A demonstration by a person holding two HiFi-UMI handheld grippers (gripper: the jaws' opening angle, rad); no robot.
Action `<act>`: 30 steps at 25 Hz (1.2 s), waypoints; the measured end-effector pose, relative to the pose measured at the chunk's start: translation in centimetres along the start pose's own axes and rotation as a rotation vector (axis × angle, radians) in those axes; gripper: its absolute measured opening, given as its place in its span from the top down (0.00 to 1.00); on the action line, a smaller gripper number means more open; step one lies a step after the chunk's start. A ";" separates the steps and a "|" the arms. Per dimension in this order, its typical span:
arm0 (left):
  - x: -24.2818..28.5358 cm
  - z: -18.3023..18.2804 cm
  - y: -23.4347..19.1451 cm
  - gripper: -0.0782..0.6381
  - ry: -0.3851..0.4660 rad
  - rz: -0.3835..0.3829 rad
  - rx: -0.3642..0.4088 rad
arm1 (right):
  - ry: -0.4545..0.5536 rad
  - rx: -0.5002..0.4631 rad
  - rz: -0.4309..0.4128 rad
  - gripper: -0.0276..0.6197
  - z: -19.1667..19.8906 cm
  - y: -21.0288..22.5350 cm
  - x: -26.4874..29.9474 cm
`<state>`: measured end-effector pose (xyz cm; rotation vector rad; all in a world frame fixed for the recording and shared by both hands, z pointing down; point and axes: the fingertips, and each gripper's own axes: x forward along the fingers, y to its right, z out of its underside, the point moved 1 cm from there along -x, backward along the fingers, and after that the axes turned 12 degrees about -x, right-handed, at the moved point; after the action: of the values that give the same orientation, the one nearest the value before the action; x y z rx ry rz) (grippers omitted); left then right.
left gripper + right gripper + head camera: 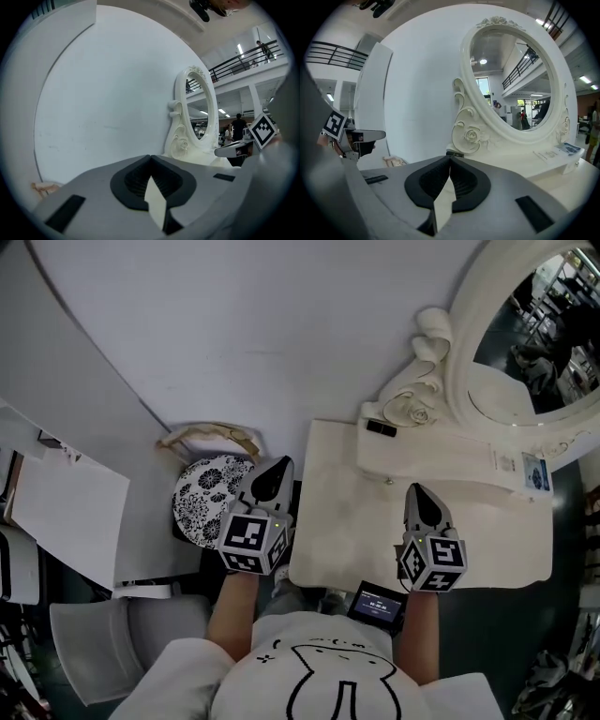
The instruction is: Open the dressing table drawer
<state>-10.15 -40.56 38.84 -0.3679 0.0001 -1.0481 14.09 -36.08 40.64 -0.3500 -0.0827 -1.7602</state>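
The cream dressing table (pixel 347 521) stands against the white wall, with its oval mirror (pixel 539 334) at the back right. Its drawer is hidden below the top in every view. My left gripper (pixel 277 468) hangs just off the table's left edge, shut and empty. My right gripper (pixel 418 490) is over the table top near the front, also shut with nothing in it. In the left gripper view the jaws (pixel 150 157) point toward the wall and the mirror (pixel 197 112). In the right gripper view the jaws (pixel 450 159) face the mirror's carved frame (pixel 471 136).
A stool with a black-and-white floral cushion (pixel 208 493) sits left of the table, under my left gripper. A small black item (pixel 381 427) and a printed card (pixel 536 472) lie on the table's raised shelf. A white panel (pixel 66 507) and a grey chair (pixel 122 634) stand at the left.
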 end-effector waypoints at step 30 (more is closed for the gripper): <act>4.4 10.4 -4.3 0.85 -0.232 0.011 -0.087 | -0.309 0.059 0.021 0.73 12.4 -1.3 6.9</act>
<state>-9.76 -43.16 50.65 -0.5660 -0.1599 -0.9913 13.97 -39.27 54.49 -0.5752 -0.3495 -1.6681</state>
